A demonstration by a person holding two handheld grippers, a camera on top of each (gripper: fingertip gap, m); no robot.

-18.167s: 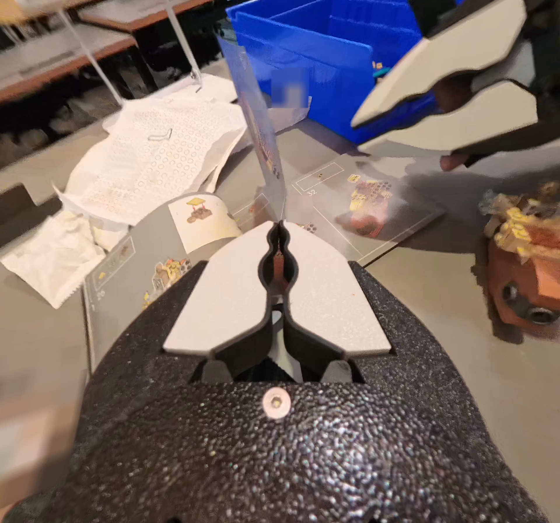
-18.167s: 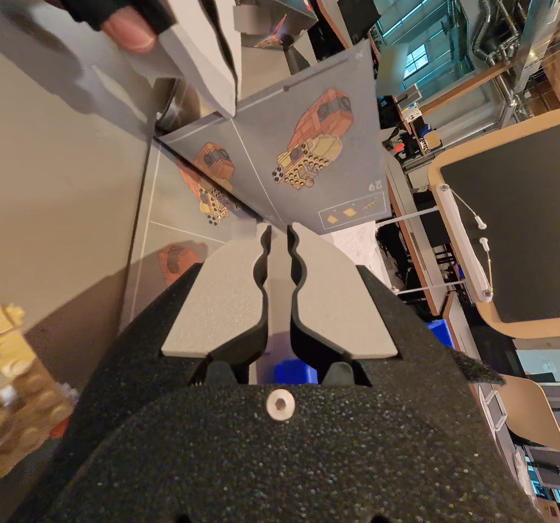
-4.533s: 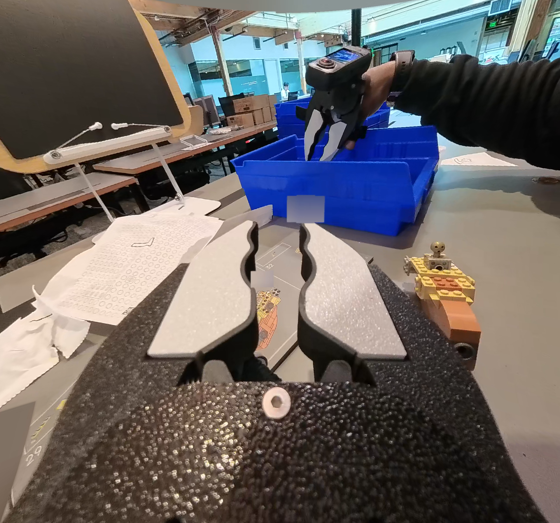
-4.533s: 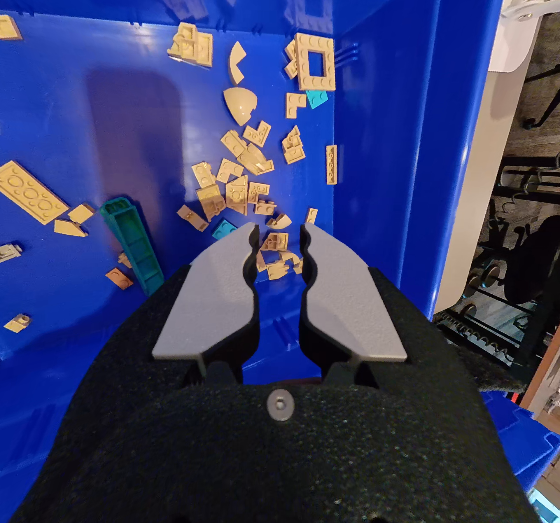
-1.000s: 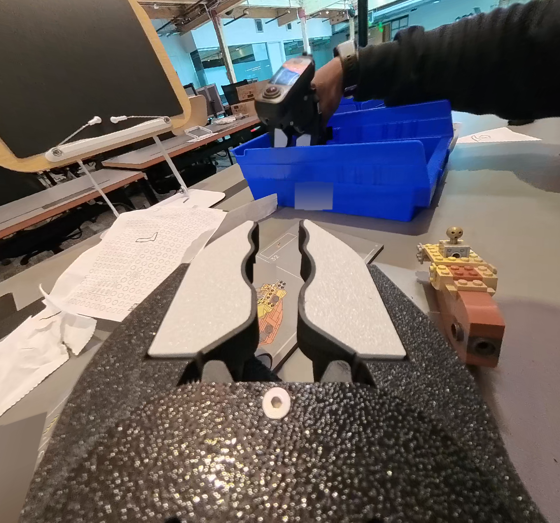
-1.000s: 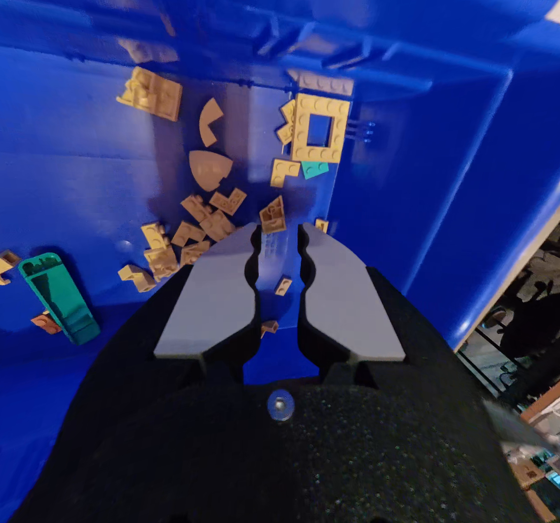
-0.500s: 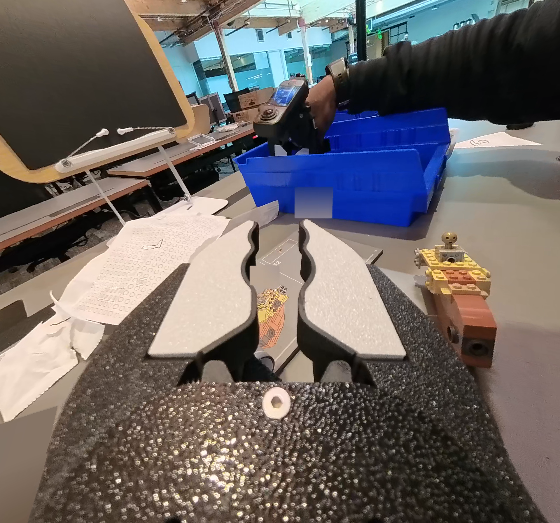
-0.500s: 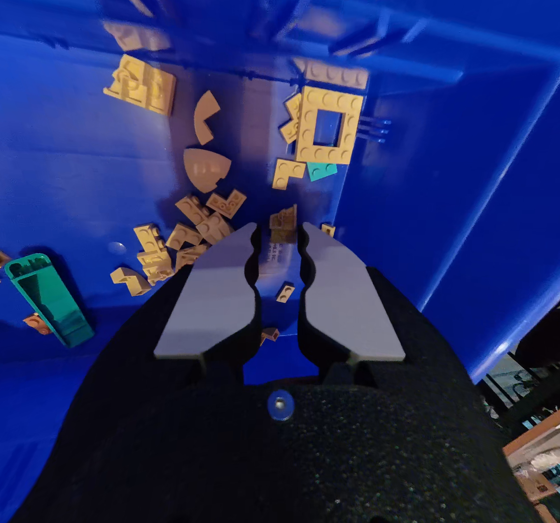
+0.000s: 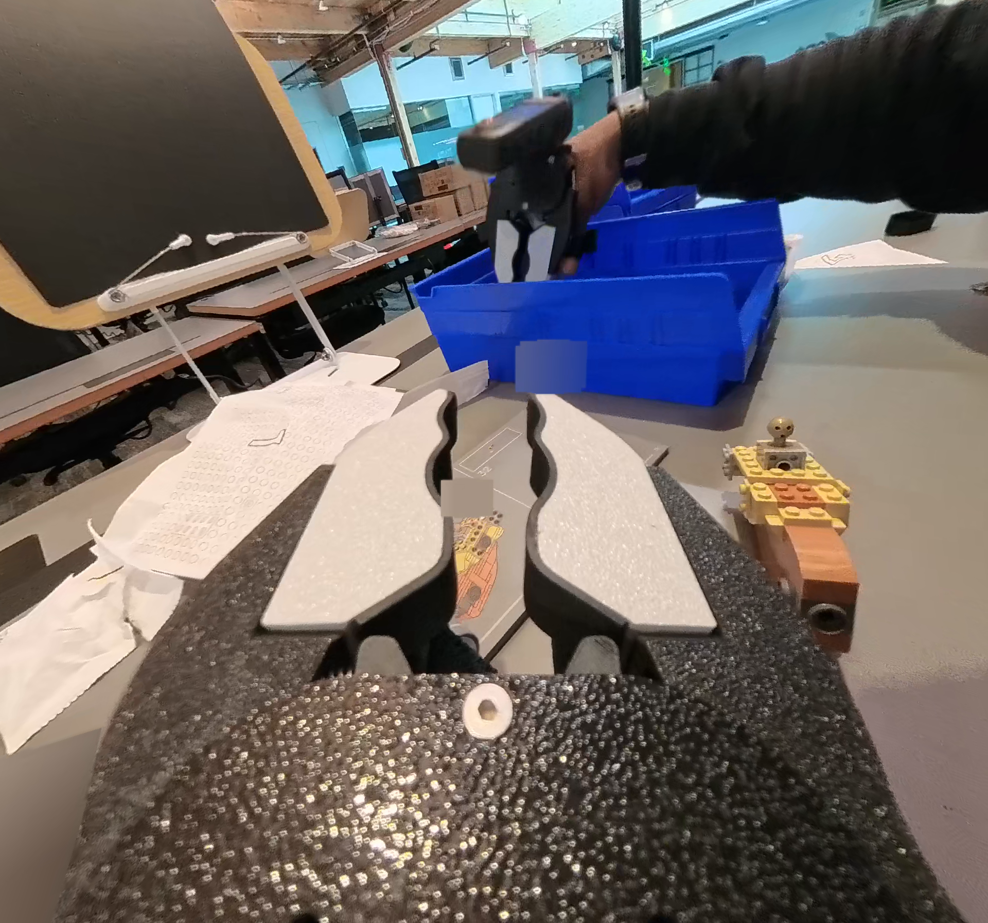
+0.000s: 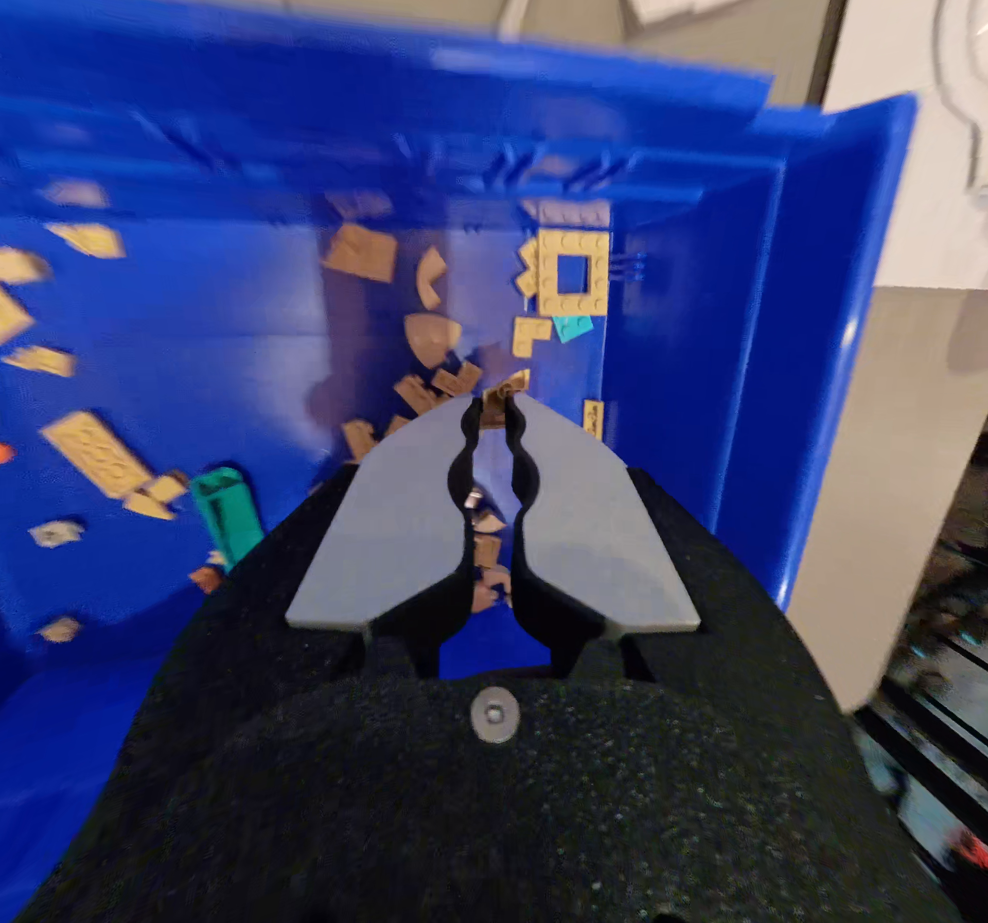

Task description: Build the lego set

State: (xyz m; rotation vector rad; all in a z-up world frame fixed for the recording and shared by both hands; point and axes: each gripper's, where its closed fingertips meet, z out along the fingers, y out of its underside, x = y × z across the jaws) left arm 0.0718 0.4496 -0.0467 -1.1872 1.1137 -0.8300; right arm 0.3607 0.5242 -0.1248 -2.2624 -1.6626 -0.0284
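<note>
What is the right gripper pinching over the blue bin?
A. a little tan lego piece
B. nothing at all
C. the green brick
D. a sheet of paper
A. The right gripper has its jaws closed on a small tan lego piece at their tips, above the blue bin; the green brick lies on the bin floor.

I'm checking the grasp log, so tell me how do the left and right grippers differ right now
The left gripper is open and holds nothing; the right gripper is shut on a small tan piece. The left hangs over the instruction booklet on the table; the right is over the blue bin. Both have grey fingers on black bodies.
</note>
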